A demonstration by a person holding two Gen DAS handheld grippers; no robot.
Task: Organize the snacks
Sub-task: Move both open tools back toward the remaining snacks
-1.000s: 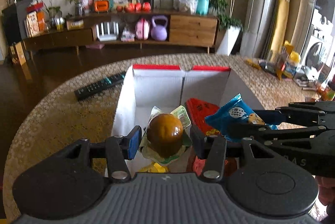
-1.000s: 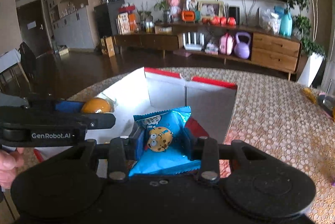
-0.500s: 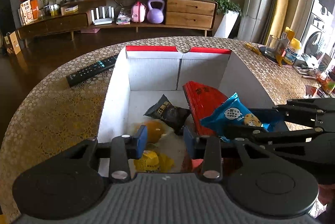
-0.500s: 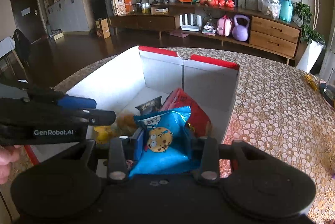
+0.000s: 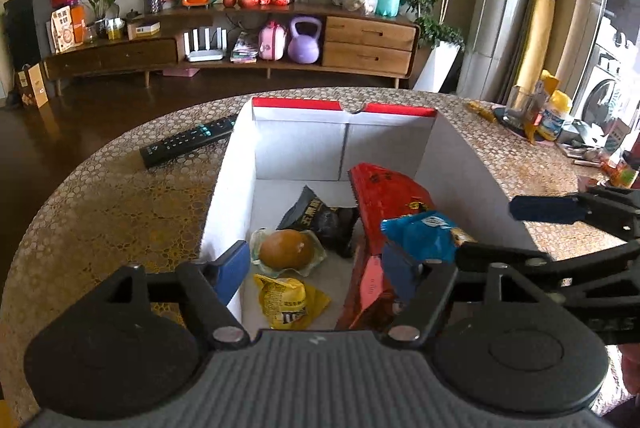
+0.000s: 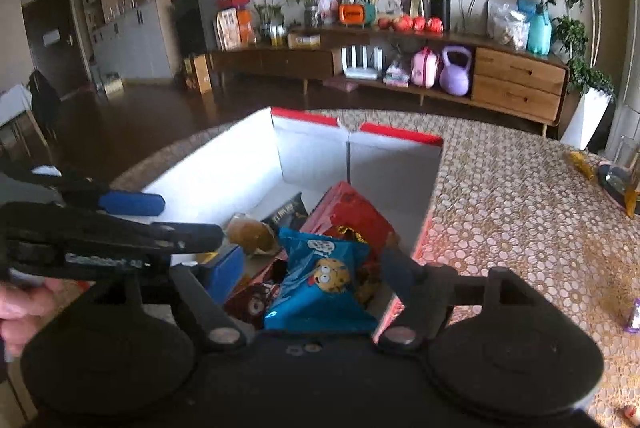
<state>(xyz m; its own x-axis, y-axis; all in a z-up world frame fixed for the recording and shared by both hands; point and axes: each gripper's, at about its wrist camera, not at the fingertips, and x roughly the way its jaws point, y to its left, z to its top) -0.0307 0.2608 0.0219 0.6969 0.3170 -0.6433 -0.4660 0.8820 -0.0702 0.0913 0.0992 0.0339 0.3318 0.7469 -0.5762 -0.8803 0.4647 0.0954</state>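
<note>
A white cardboard box with red flaps (image 5: pixel 296 148) (image 6: pixel 240 164) stands on the patterned table. Inside lie a round brown pastry in clear wrap (image 5: pixel 286 250) (image 6: pixel 250 232), a black packet (image 5: pixel 320 216), a yellow candy packet (image 5: pixel 286 302) and a red bag (image 5: pixel 384 196) (image 6: pixel 352 212). A blue cookie packet (image 5: pixel 424 234) (image 6: pixel 320 280) rests on the red bag. My left gripper (image 5: pixel 314 270) is open and empty above the box's near end. My right gripper (image 6: pixel 312 270) is open around the blue packet, pads apart from it.
A black remote (image 5: pixel 188 144) lies on the table left of the box. A glass and bottles (image 5: pixel 536 116) stand at the table's far right. A small purple wrapper (image 6: pixel 633 316) lies on the table at the right. A wooden sideboard stands beyond.
My left gripper let go of the brown pastry, which now lies in the box, and opened wide. My right gripper opened, and the blue packet now rests on the red bag.
</note>
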